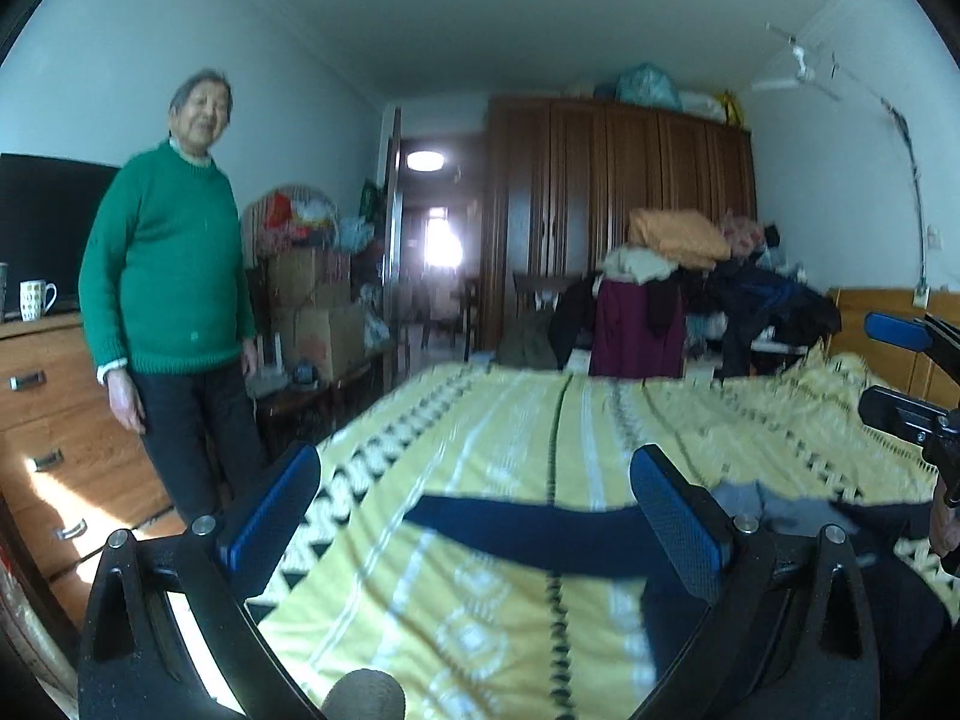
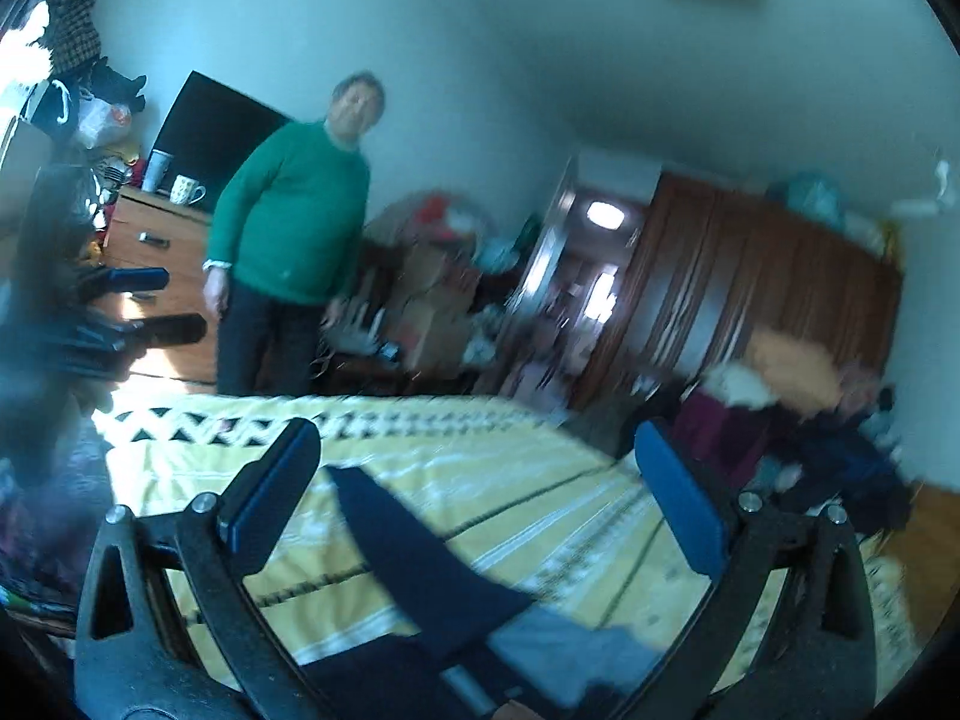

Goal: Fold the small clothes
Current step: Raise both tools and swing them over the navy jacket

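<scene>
A person (image 1: 165, 276) in a green sweater stands beside the bed (image 1: 480, 420), with a clothes pile (image 1: 690, 288) at its far end. A dark garment (image 1: 528, 531) lies on the yellow cover, ahead of both grippers (image 1: 474, 510) (image 2: 474, 498), whose jaws stand apart, empty.

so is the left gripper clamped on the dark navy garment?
No, the left gripper is wide open above the dark navy garment lying on the yellow patterned bedspread.
</scene>
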The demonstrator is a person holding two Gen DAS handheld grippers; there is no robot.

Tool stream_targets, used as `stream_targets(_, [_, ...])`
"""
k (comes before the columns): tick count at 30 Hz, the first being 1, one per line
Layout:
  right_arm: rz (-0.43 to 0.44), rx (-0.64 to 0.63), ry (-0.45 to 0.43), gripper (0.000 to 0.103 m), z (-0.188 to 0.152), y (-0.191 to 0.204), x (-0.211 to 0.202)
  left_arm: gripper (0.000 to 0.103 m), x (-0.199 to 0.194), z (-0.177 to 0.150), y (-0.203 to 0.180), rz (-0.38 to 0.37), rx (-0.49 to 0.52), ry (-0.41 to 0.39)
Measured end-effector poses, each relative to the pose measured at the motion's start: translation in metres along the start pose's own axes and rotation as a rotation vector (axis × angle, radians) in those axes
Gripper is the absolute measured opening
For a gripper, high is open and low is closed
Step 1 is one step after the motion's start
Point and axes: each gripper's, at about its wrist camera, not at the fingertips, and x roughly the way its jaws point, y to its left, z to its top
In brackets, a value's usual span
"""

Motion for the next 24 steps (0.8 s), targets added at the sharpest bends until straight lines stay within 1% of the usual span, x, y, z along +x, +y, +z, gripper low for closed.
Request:
stream_targets(3, [-0.185,-0.109,-0.163,0.103,0.019,-0.041,-0.041,0.103,-0.022,0.044,-0.020,0.010,-0.014,-0.158])
stream_targets(6, [-0.343,-0.137,-0.244,0.103,0.031,-0.082,-0.073,0.103,-0.046,0.072,-0.040,0.021,-0.009,-0.273])
stream_targets(8, [-0.427,-0.146,-0.280,0.103,0.038,-0.108,-0.091,0.103,-0.058,0.091,-0.048,0.004,-0.031,-0.332])
stream_targets(10, [-0.514,-0.137,-0.324,0.103,0.045,-0.136,-0.109,0.103,-0.069,0.113,-0.058,0.018,-0.009,-0.390])
stream_targets(12, [-0.578,-0.085,-0.357,0.103,0.046,-0.165,-0.127,0.103,-0.071,0.135,-0.070,0.038,0.021,-0.433])
stream_targets(13, [-0.618,-0.040,-0.371,0.103,0.052,-0.186,-0.139,0.103,-0.073,0.145,-0.074,0.048,0.030,-0.451])
stream_targets(15, [-0.672,0.044,-0.381,0.103,0.050,-0.221,-0.155,0.103,-0.079,0.166,-0.078,0.055,0.033,-0.480])
stream_targets(16, [-0.704,0.075,-0.388,0.103,0.055,-0.236,-0.165,0.103,-0.081,0.174,-0.079,0.063,0.032,-0.488])
stream_targets(18, [-0.754,0.126,-0.399,0.103,0.056,-0.262,-0.183,0.103,-0.084,0.186,-0.081,0.066,0.022,-0.489])
stream_targets(21, [-0.829,0.156,-0.384,0.103,0.058,-0.292,-0.211,0.103,-0.082,0.188,-0.077,0.098,0.010,-0.470])
stream_targets(24, [-0.876,0.183,-0.306,0.103,0.053,-0.321,-0.226,0.103,-0.068,0.179,-0.063,0.162,0.002,-0.400])
